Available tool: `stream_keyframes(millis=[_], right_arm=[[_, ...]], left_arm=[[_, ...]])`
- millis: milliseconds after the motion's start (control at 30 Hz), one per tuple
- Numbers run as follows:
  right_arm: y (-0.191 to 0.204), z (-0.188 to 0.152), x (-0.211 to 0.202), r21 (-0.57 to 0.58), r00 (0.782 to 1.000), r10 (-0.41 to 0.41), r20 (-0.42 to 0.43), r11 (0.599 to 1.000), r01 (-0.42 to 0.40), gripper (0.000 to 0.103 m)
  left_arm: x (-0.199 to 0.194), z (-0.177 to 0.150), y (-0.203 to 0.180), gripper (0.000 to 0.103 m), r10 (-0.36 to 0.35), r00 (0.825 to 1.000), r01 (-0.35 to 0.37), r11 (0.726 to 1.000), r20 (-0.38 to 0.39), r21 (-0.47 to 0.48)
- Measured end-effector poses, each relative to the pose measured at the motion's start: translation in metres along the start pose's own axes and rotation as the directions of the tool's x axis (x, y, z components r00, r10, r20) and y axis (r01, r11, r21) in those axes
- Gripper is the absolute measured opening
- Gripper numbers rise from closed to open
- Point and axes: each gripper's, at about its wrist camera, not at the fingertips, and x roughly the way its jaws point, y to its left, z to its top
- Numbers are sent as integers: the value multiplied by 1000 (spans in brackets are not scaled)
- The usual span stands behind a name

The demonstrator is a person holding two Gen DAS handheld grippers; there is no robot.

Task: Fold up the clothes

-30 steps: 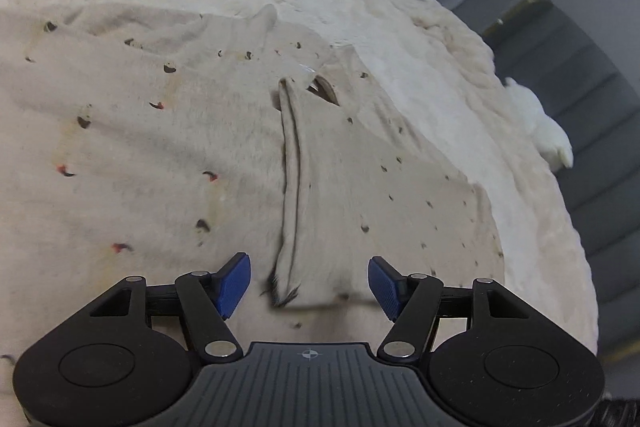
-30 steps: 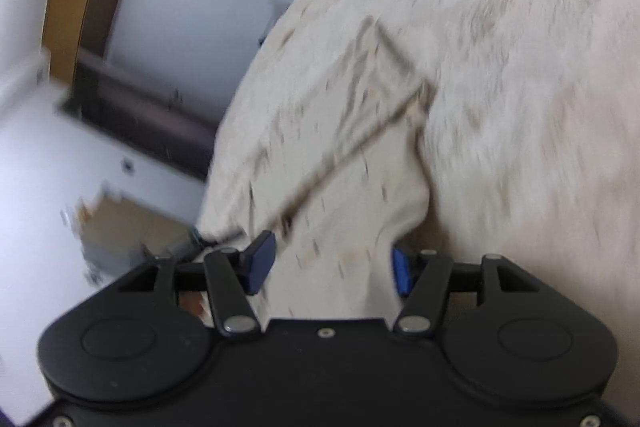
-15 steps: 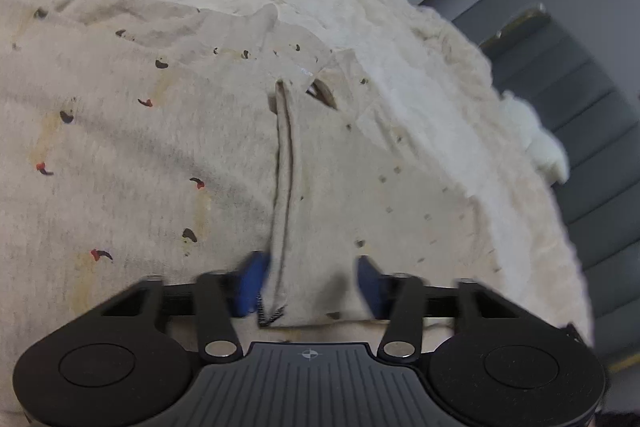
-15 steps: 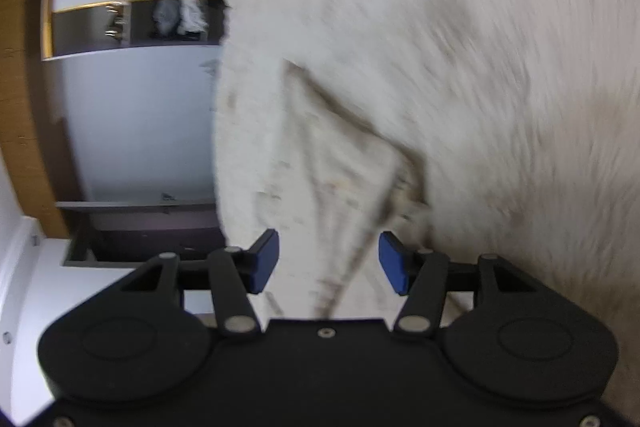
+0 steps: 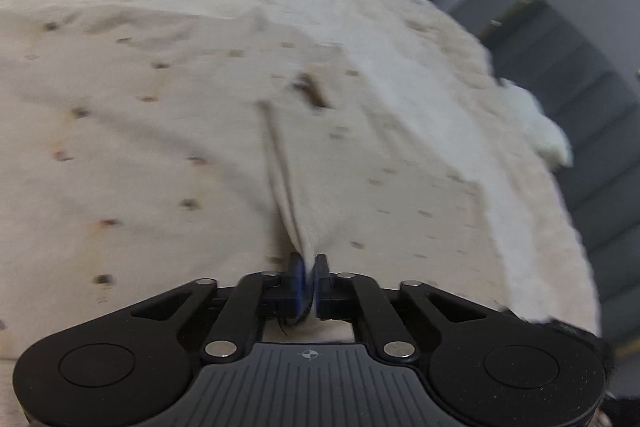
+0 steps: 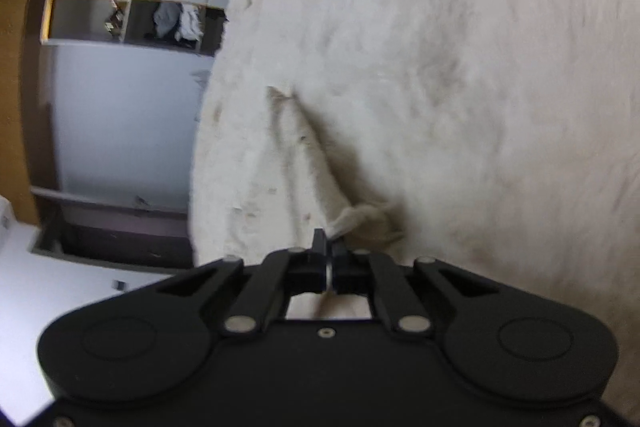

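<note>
A fluffy cream blanket [image 5: 420,75] covers the bed, grey cabinets behind it. The speckled beige garment [image 5: 168,147] lies spread across the blanket toward its right edge. The left gripper [image 5: 308,279] is clamped on a fabric edge, a ridge of cloth running straight ahead along its fingers. The right gripper [image 6: 329,259] is pinched on a bunched corner of the same garment near the blanket's left edge. Both hold cloth; my read is the fold goes forward, along that ridge.
</note>
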Motion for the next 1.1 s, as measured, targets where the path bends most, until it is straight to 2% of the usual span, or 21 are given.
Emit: stream_keyframes(millis=[33, 100, 167, 300, 367, 400, 433, 500, 533, 600, 667, 733, 800, 833, 900, 1000, 1067, 1100], right_arm=[[-1, 0, 0, -9, 999, -42, -5, 999, 42, 8], [-5, -1, -9, -2, 999, -31, 15, 1000, 32, 9], [1, -2, -21, -50, 999, -42, 30, 998, 44, 11], [10, -10, -33, -95, 1000, -14, 26, 995, 17, 28], [17, -18, -37, -138, 1000, -5, 19, 990, 7, 31], [21, -23, -40, -159, 1000, 0, 16, 987, 3, 38], [25, -29, -39, -181, 1000, 10, -4, 983, -10, 41], [30, -43, -35, -255, 998, -50, -40, 966, 38, 41], [32, -50, -34, -292, 995, -81, -56, 954, 62, 41], [28, -68, -36, -396, 977, -203, -61, 904, 163, 41], [19, -71, -47, -382, 978, -196, -77, 911, 153, 41], [14, -73, -57, -374, 980, -180, -83, 917, 137, 42], [12, -76, -68, -398, 975, -213, -69, 902, 169, 41], [9, -78, -73, -411, 971, -230, -63, 893, 184, 41], [8, -81, -84, -437, 968, -246, -54, 877, 199, 45], [13, -90, -97, -500, 962, -274, -14, 834, 231, 48], [17, -106, -111, -563, 961, -275, 15, 792, 236, 51], [17, -109, -116, -570, 961, -277, 17, 787, 237, 53]], left_arm=[[-2, -1, 2, 17, -6, 1000, 6, 1000, -2, -4], [-8, -3, 3, 18, -14, 1000, 14, 1000, -6, 0], [-16, -5, 2, 21, -10, 1000, 10, 1000, -4, 17], [-34, -14, 1, 37, -33, 999, 32, 998, 12, 56], [-35, -23, -8, 40, -15, 1000, 13, 995, 21, 104], [-35, -28, -13, 43, 0, 1000, -4, 991, 25, 133], [-34, -36, -16, 44, 49, 998, -52, 983, 26, 175], [-30, -53, -23, 44, 147, 989, -151, 954, 33, 259], [-30, -57, -24, 44, 165, 986, -169, 945, 38, 278], [-36, -67, -26, 48, 184, 982, -190, 928, 48, 321], [-49, -79, -30, 54, 210, 975, -222, 905, 72, 363], [-56, -85, -33, 56, 227, 970, -243, 887, 86, 393], [-62, -92, -33, 56, 249, 963, -270, 871, 104, 411], [-66, -95, -34, 56, 258, 959, -283, 861, 116, 423], [-73, -99, -33, 57, 260, 957, -289, 858, 127, 424], [-85, -105, -30, 59, 270, 950, -312, 847, 156, 431], [-96, -110, -29, 60, 277, 945, -325, 841, 173, 433], [-101, -112, -28, 60, 275, 945, -325, 842, 175, 431]])
